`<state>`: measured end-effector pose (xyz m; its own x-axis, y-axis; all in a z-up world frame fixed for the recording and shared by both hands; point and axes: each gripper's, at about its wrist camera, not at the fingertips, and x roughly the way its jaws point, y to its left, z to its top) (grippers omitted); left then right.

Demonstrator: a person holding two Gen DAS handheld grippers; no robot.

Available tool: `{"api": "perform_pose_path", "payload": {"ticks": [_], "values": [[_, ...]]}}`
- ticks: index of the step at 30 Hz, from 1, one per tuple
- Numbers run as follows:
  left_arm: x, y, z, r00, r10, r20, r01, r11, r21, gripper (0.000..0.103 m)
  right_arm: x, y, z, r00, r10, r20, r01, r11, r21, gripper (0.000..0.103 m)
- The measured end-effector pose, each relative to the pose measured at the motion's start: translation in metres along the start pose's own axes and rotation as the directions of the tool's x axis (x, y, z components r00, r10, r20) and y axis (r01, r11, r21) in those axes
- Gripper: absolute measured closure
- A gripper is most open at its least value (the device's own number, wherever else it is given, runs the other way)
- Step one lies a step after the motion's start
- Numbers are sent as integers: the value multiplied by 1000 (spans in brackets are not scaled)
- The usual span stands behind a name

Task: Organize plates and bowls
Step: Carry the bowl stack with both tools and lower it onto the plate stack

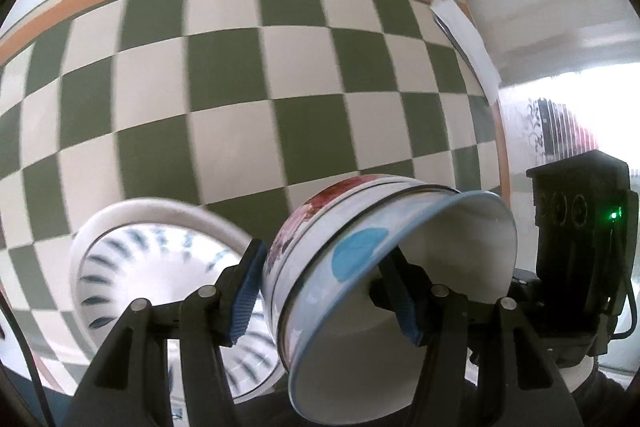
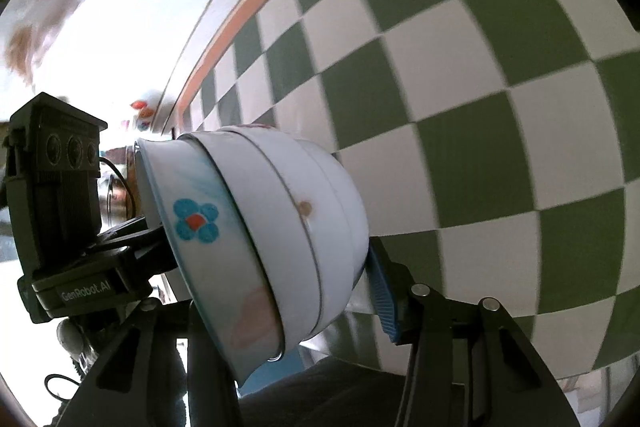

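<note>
Glazed ceramic, hard, slick and breakable, the nested stack of bowls (image 1: 360, 267) hangs tilted above the checked counter (image 1: 240, 87), pinched through its wall by the left gripper (image 1: 326, 297) and straddled by the right gripper (image 2: 280, 307), whose grip I cannot confirm.

Black left gripper (image 1: 326, 297) with ribbed blue pads (image 1: 245, 297), seemingly rubber.

Both wrist cams sit very close behind their fingers, facing the checkered counter (image 1: 240, 87). Left looks from stack's left, right from its right; both share nested bowls (image 1: 360, 287) and checkered cloth.
</note>
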<state>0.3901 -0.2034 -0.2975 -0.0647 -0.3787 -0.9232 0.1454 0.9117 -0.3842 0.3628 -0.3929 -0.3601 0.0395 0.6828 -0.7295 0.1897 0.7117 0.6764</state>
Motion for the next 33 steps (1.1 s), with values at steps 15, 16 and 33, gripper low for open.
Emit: {"api": "perform_pose_path", "payload": {"ticks": [15,16,33], "values": [[-27,103,-48,998,13,57,1,974,-227,48,91,83,-14,985,-23,-171,-5,987,-160,56],[-26,108,-50,998,10,57,4,971,-239,48,95,84,-15,983,-27,-180,-3,986,-164,56],[-8,144,-63,999,-21,35,31,946,-322,48,138,85,-18,966,-82,-246,37,983,-181,56]]}}
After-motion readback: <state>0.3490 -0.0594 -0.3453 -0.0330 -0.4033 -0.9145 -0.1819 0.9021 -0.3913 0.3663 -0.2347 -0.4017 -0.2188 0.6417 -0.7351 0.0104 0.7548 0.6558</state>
